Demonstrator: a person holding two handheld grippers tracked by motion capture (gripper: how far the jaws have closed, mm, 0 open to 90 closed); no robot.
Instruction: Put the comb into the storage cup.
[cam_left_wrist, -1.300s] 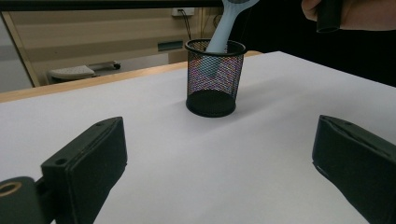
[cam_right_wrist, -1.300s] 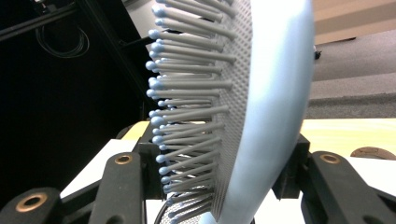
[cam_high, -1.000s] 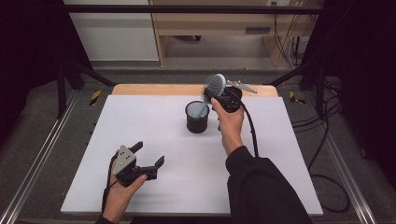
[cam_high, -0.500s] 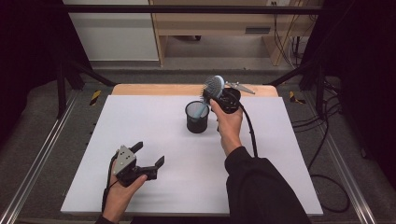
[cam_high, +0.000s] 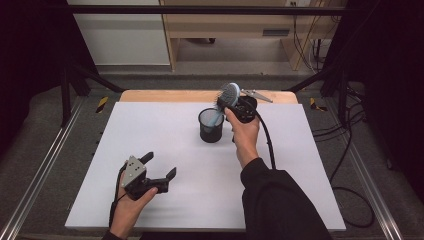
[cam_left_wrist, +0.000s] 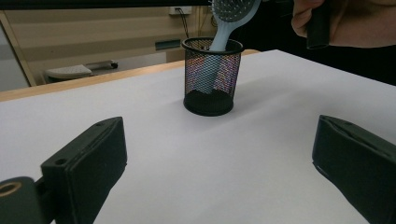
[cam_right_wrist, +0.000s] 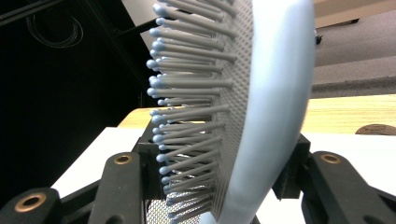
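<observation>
Essentially, nothing had shifted across the last second: compared with the earlier high views, the right gripper (cam_high: 234, 102) kept the same station above the mesh pen cup (cam_high: 210, 125), and the left gripper (cam_high: 161, 172) kept its place near the front left of the white surface (cam_high: 150, 130). The right gripper's jaws were clamped on the head of the pale blue hairbrush (cam_high: 226, 98), one jaw against the bristle face and the other against the smooth back, as the right gripper view showed (cam_right_wrist: 261, 112). The brush stood tilted, its handle already down inside the cup; the left gripper view showed the handle (cam_left_wrist: 219, 39) passing the rim and reaching toward the cup floor. The left gripper's jaws stood wide apart with nothing between them. The pause suggested that insertion was nearly complete; the remaining step was judged to be release of the brush head. The lean could let the brush tip the cup on release.
</observation>
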